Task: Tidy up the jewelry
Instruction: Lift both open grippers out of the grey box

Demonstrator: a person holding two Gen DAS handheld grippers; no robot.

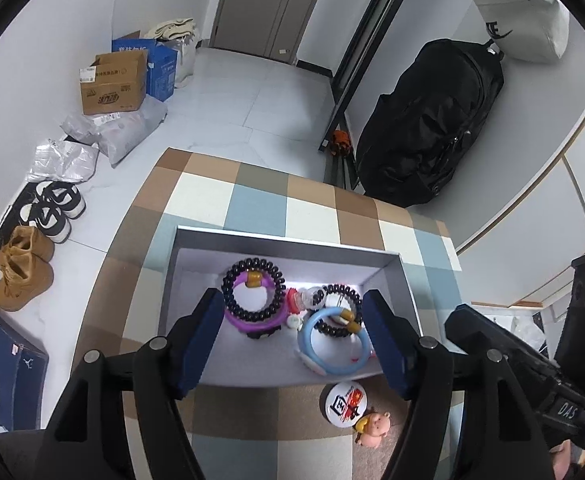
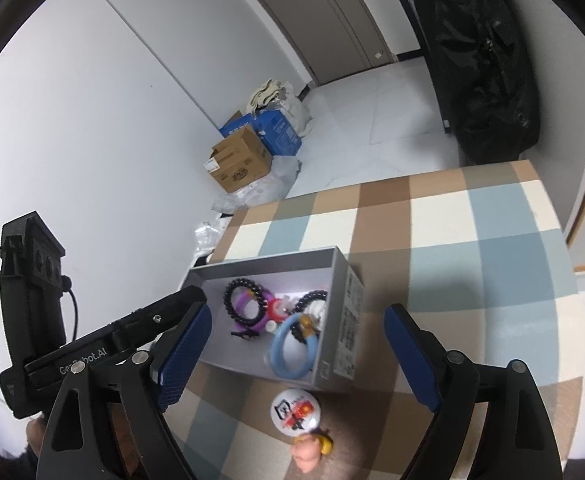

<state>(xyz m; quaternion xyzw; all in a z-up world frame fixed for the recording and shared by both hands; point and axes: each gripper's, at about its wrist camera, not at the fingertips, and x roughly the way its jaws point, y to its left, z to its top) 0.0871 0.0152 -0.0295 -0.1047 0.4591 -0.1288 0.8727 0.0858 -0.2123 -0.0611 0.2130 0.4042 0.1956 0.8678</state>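
The left wrist camera looks steeply down along the left gripper (image 1: pixel 292 336), close above the grey box (image 1: pixel 288 242), which lies just ahead between its blue fingers. The right wrist camera, on the right gripper (image 2: pixel 298 354), looks down at a shallower, tilted angle from a little further back, the same grey box (image 2: pixel 344 312) ahead and left of centre. Both views share the box, the checkered cloth (image 1: pixel 260 204), the round badge (image 1: pixel 347 402), the cardboard boxes (image 1: pixel 112 84) and the door beyond.
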